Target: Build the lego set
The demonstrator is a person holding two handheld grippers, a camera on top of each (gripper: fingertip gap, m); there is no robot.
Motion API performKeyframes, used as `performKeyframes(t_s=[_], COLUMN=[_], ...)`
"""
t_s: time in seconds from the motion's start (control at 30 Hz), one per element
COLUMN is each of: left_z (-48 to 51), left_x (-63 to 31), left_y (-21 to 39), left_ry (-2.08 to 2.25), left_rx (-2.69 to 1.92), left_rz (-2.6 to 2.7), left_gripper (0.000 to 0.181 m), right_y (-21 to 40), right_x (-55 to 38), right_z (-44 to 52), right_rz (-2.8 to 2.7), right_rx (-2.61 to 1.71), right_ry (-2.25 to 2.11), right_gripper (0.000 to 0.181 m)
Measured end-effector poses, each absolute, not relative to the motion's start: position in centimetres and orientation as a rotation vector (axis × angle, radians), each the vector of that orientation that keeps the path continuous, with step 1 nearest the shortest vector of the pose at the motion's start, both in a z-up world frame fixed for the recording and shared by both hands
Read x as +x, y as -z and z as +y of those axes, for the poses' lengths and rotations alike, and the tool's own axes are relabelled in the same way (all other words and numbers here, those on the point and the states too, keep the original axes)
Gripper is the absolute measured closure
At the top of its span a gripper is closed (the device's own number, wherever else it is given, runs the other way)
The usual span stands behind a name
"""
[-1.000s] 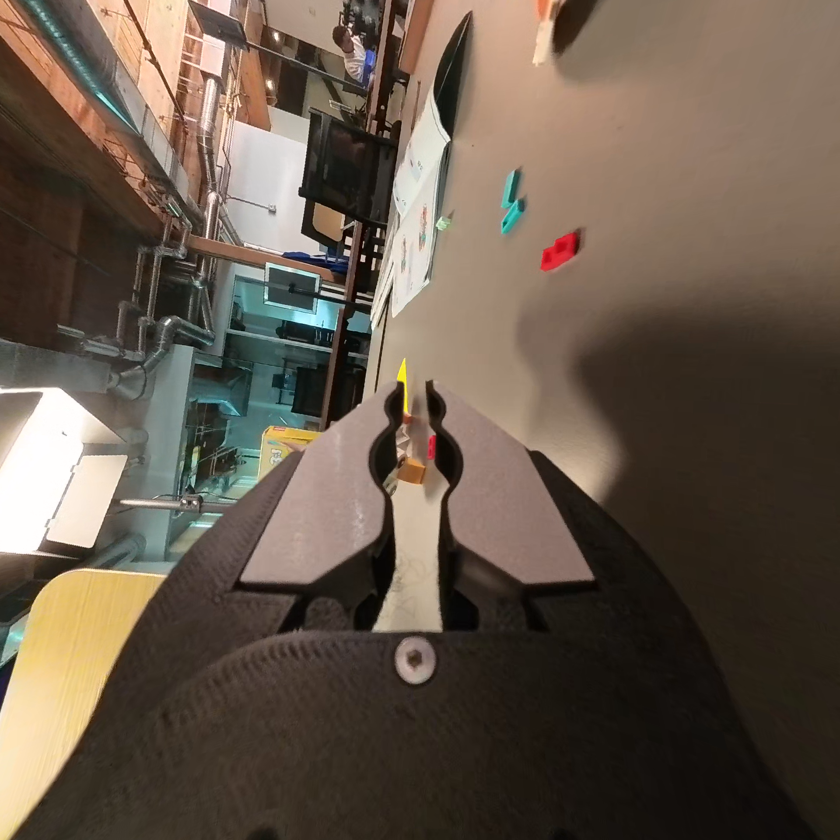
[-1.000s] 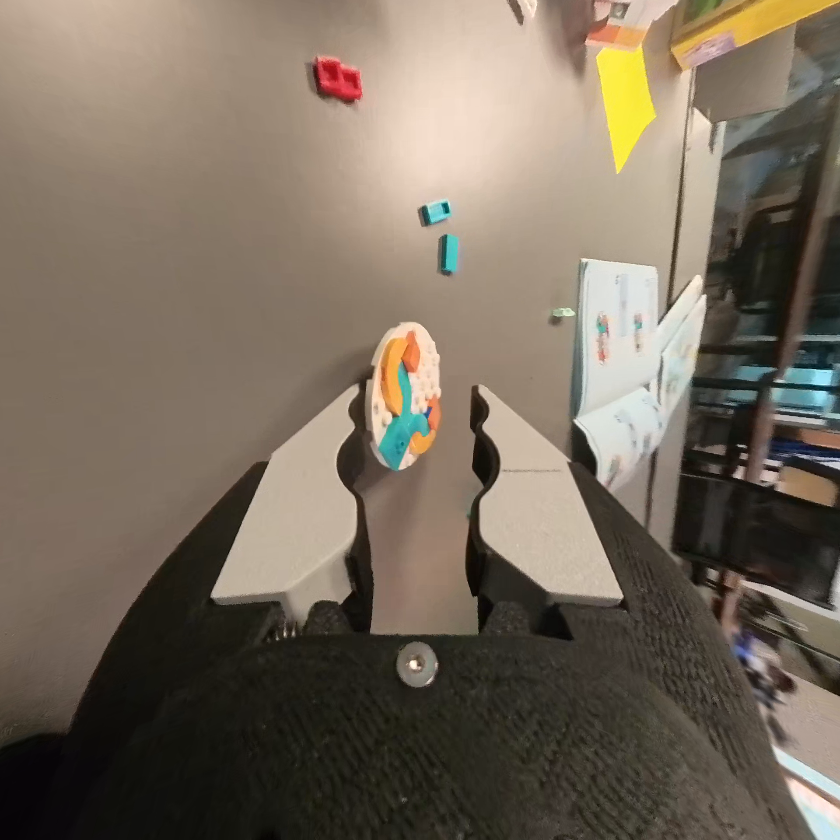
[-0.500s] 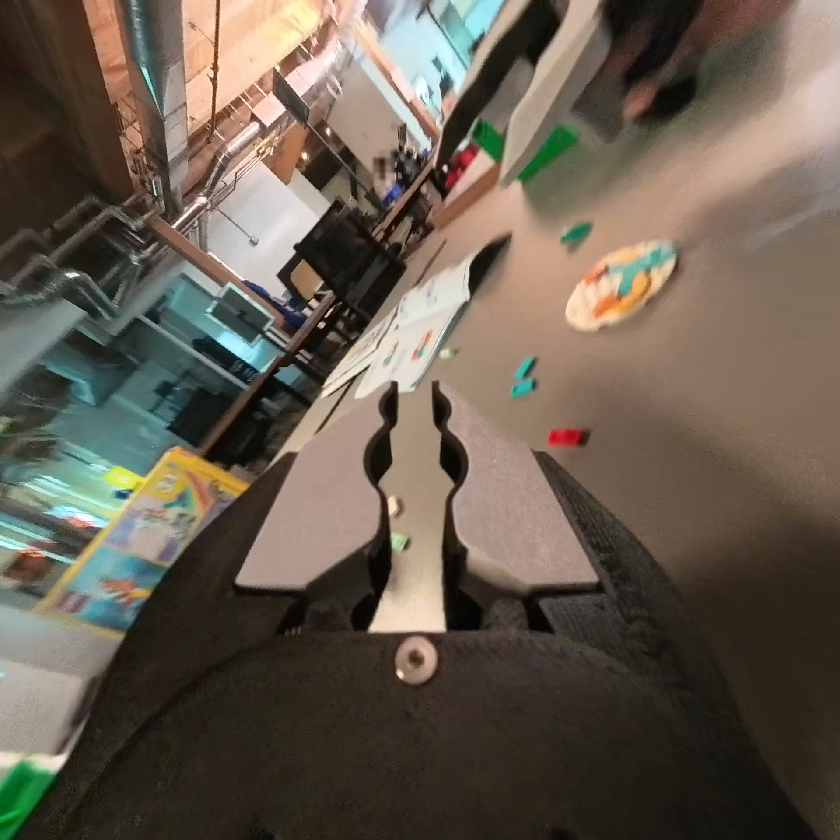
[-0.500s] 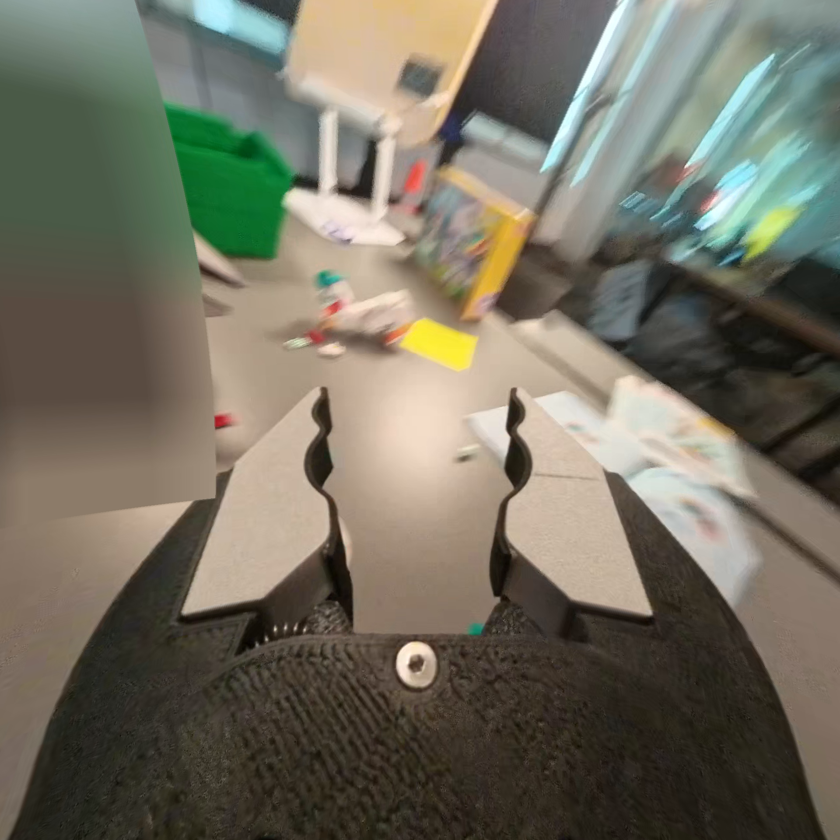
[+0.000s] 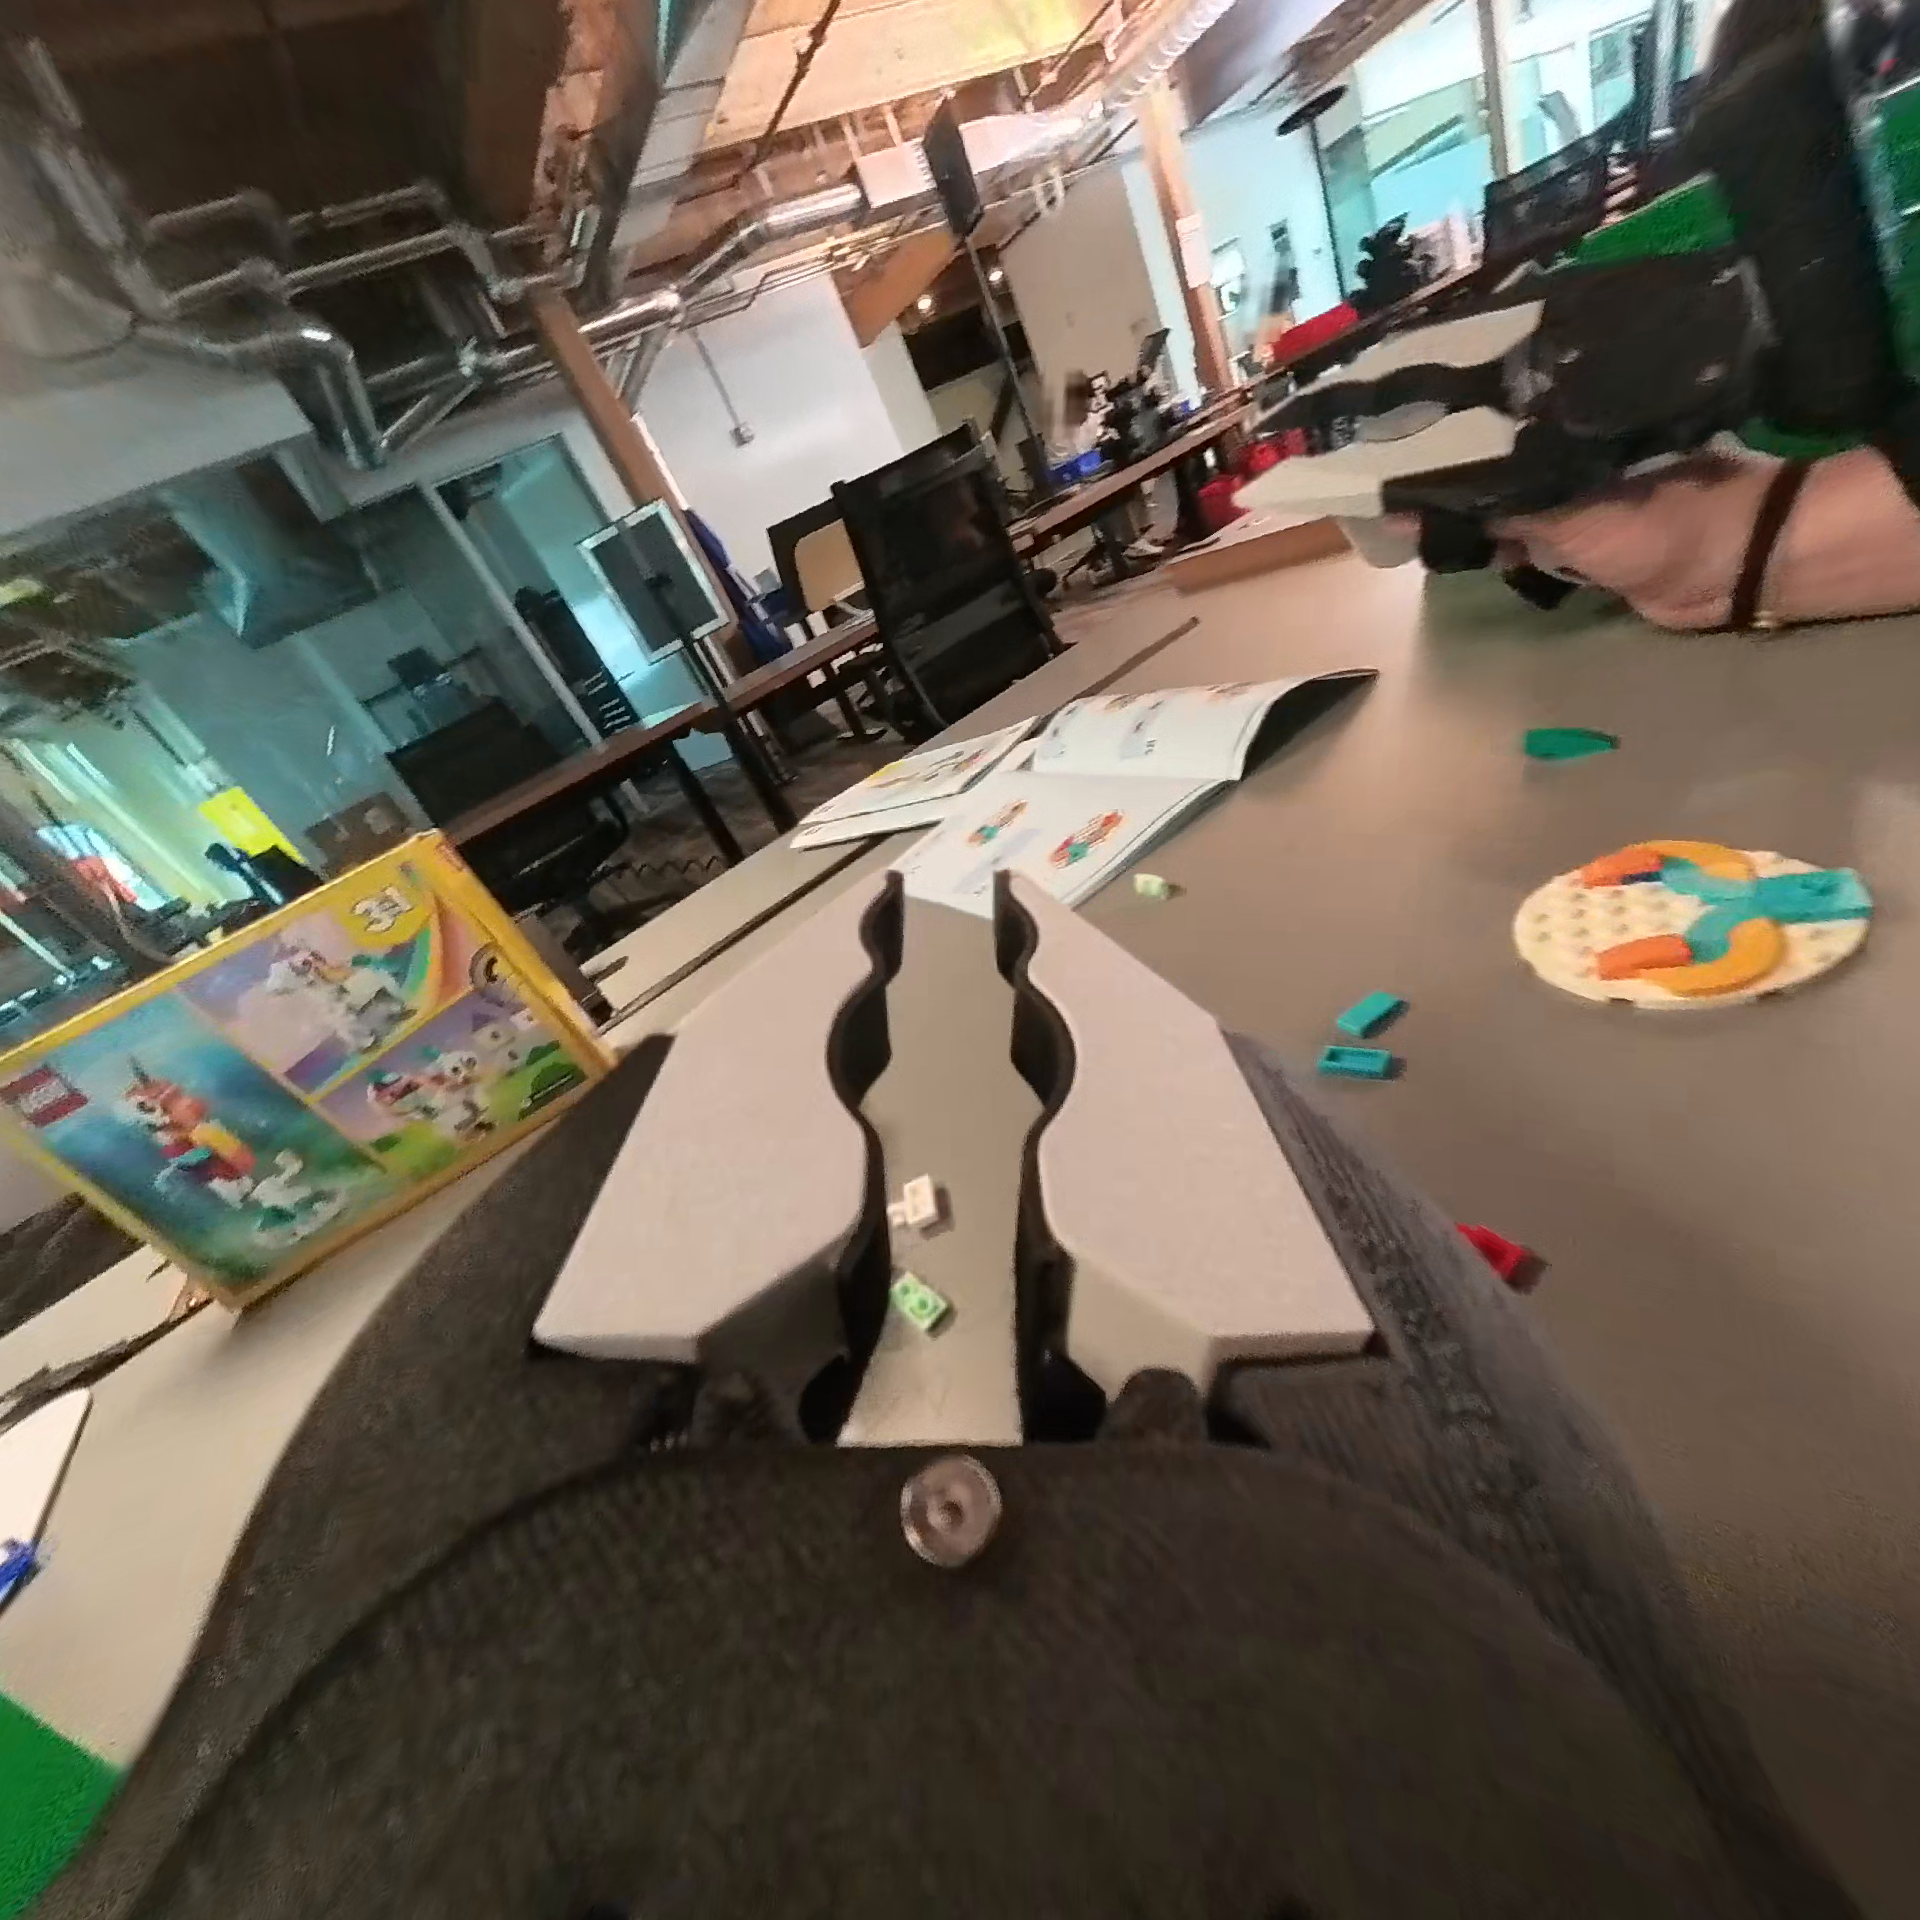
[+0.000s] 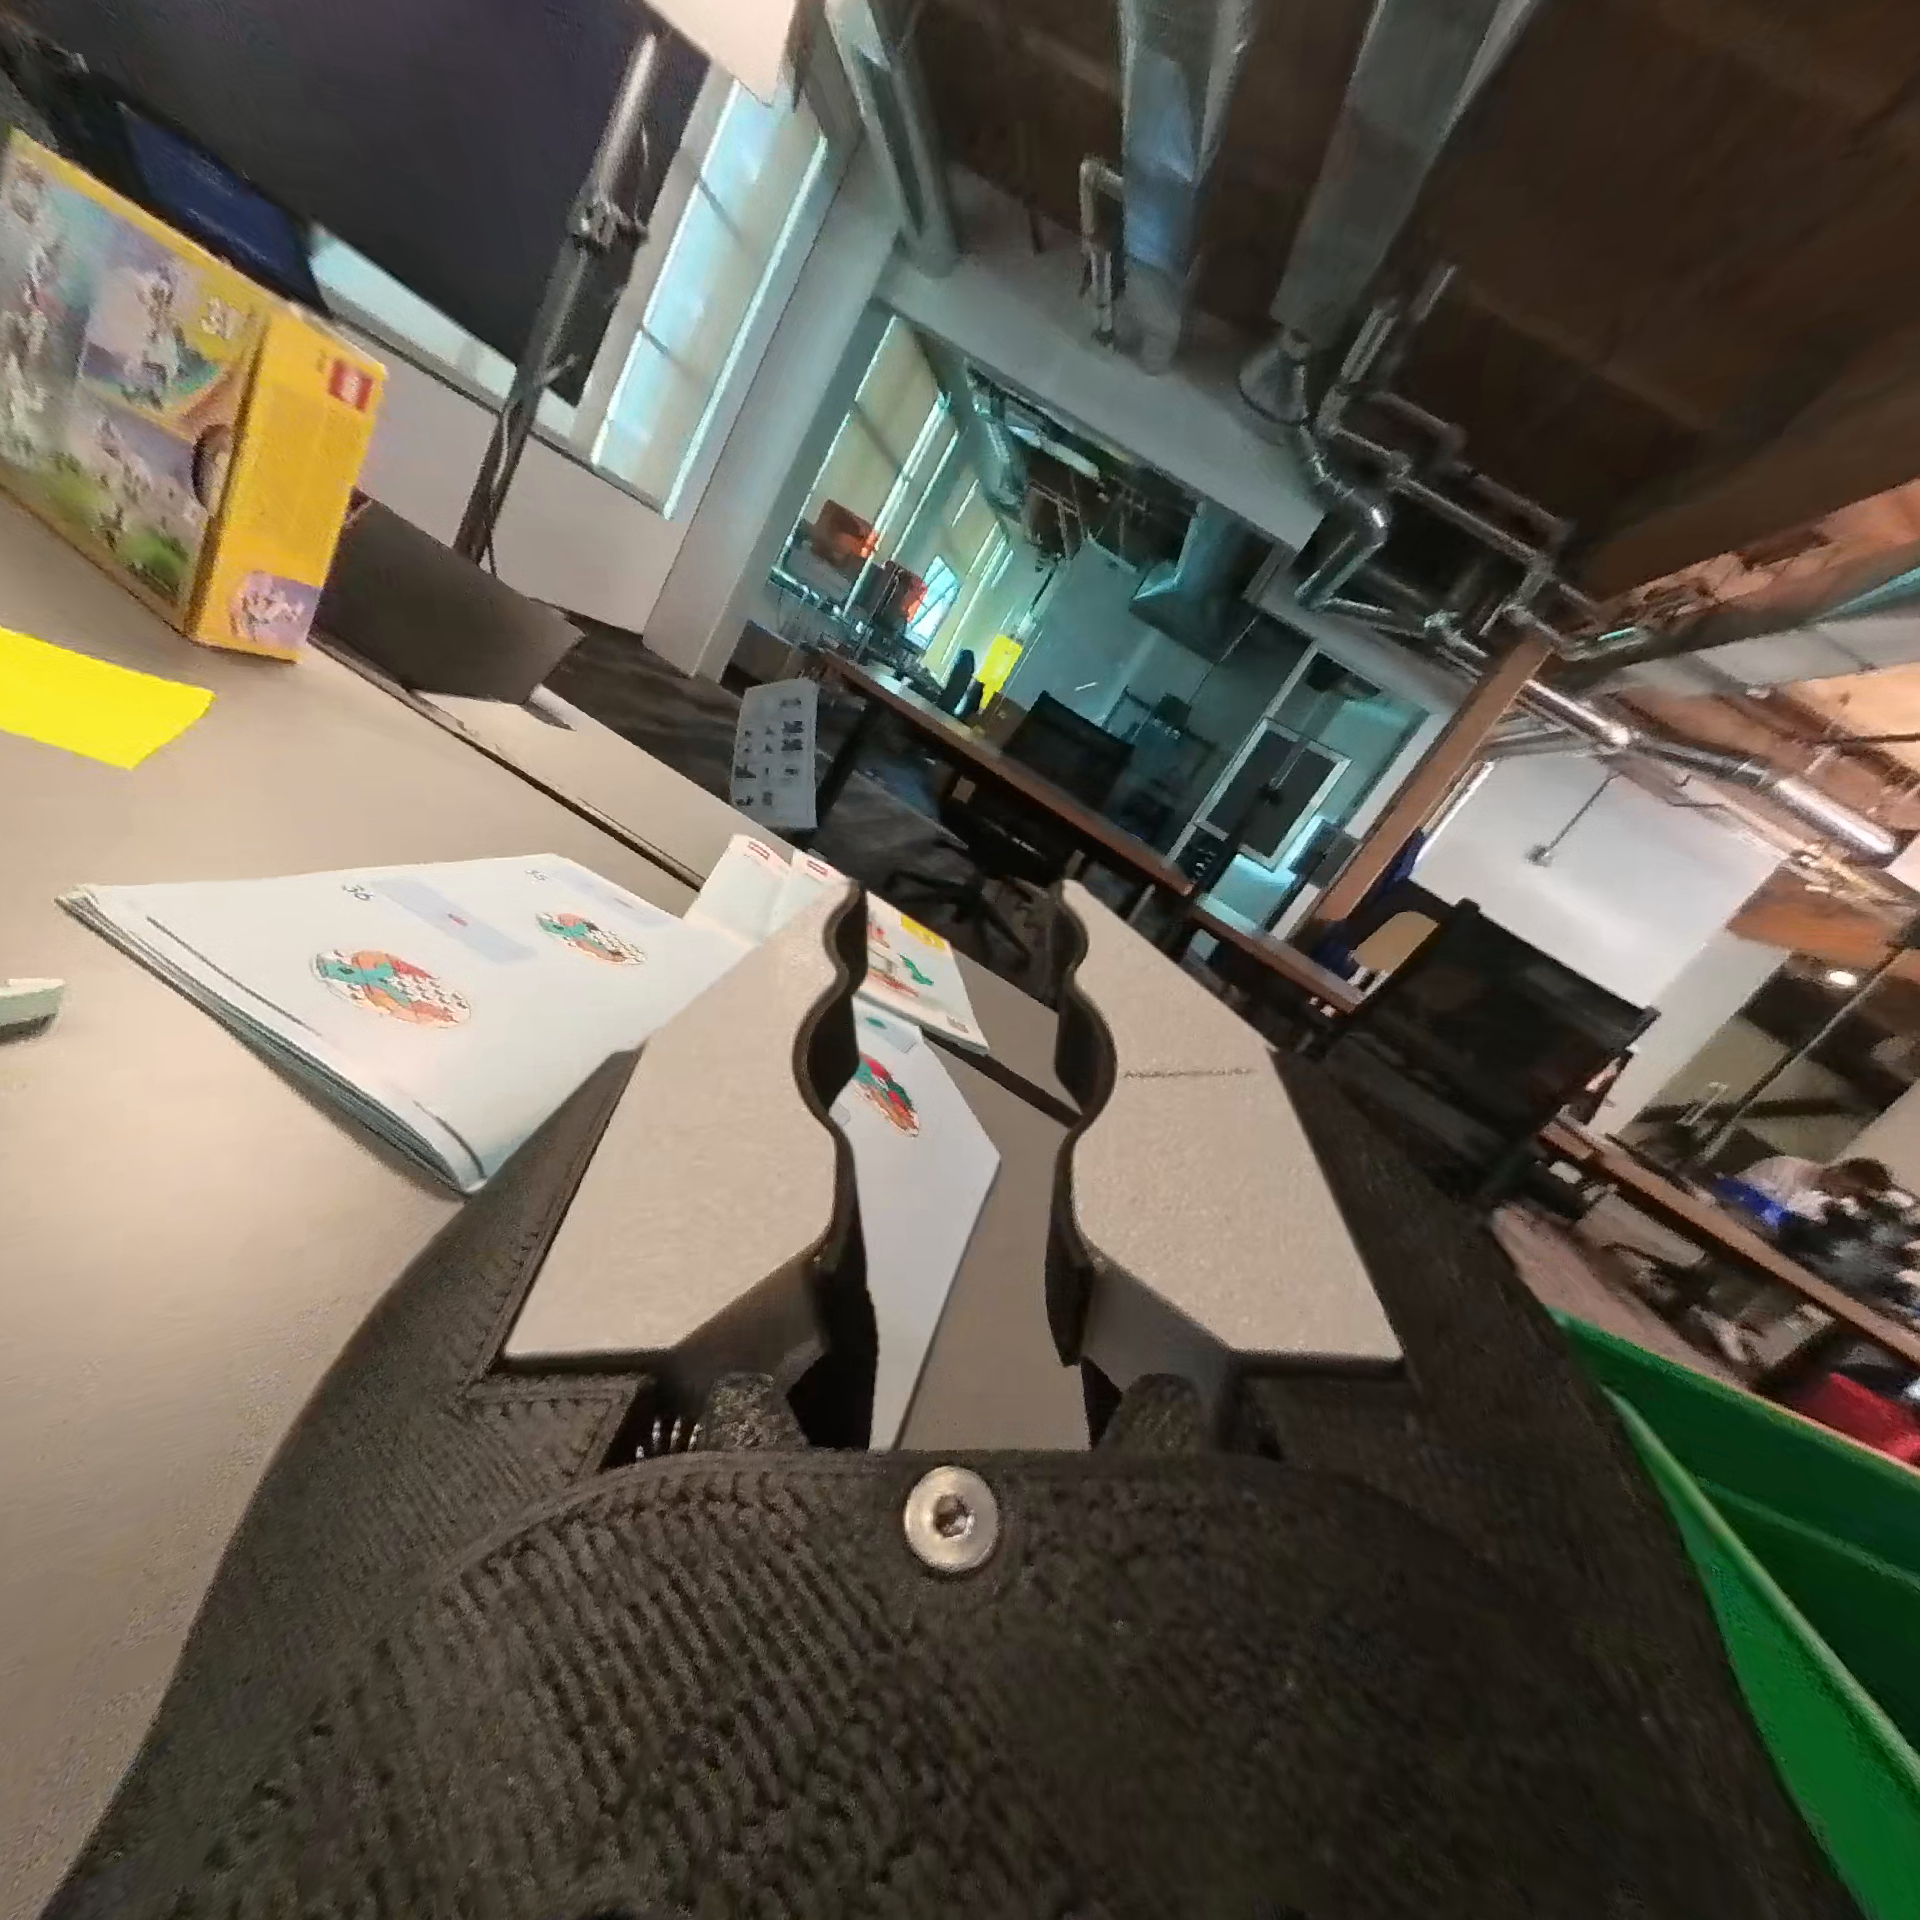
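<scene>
A round white plate (image 5: 1688,935) with orange and teal curved pieces lies flat on the grey table (image 5: 1558,1143), to the right of my left gripper (image 5: 940,894). That gripper is narrowly open and empty, low over the table. A small white piece (image 5: 920,1200) and a light green piece (image 5: 920,1304) show on the table through its gap. Two teal tiles (image 5: 1371,1013) and a red brick (image 5: 1496,1252) lie between it and the plate. My right gripper (image 6: 961,904) is open and empty, pointing at the open instruction booklet (image 6: 416,997). It also shows in the left wrist view (image 5: 1382,436), held above the table.
The set's yellow box (image 5: 281,1070) stands at the left; it also shows in the right wrist view (image 6: 177,457). A yellow paper (image 6: 83,701) lies near it. A green bin (image 6: 1787,1507) is at the right. A dark teal piece (image 5: 1569,741) and a pale green piece (image 5: 1153,885) lie near the booklet (image 5: 1122,769). The light green piece (image 5: 920,1304) lies around 11 centimetres away from my left fingertips.
Both views have rolled from sideways to upright. My right gripper has swung away from the round plate to face the booklet and has opened wider. My left gripper now looks across the table.
</scene>
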State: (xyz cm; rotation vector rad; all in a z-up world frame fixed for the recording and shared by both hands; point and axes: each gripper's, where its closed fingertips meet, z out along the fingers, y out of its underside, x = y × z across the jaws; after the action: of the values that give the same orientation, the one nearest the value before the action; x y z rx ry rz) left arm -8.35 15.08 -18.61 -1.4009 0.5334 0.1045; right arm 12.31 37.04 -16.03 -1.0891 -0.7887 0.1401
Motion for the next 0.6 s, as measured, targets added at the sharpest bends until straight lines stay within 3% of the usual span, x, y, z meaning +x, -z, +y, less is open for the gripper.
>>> performKeyframes(t_s=[0.5, 0.6], left_z=[16.0, 15.8], left_x=[-12.8, -13.8], left_y=[18.1, 17.6], left_ry=[-0.212, -0.234], left_rx=[-1.444, -1.425], left_rz=[0.332, 0.275], left_gripper=[0.166, 0.166], right_y=[15.8, 16.0], right_x=[12.9, 12.6], right_z=[36.3, 35.8], right_rz=[-0.757, -0.789], right_rx=[-1.092, -1.083], right_ry=[-0.261, -0.277], right_gripper=[0.160, 0.175])
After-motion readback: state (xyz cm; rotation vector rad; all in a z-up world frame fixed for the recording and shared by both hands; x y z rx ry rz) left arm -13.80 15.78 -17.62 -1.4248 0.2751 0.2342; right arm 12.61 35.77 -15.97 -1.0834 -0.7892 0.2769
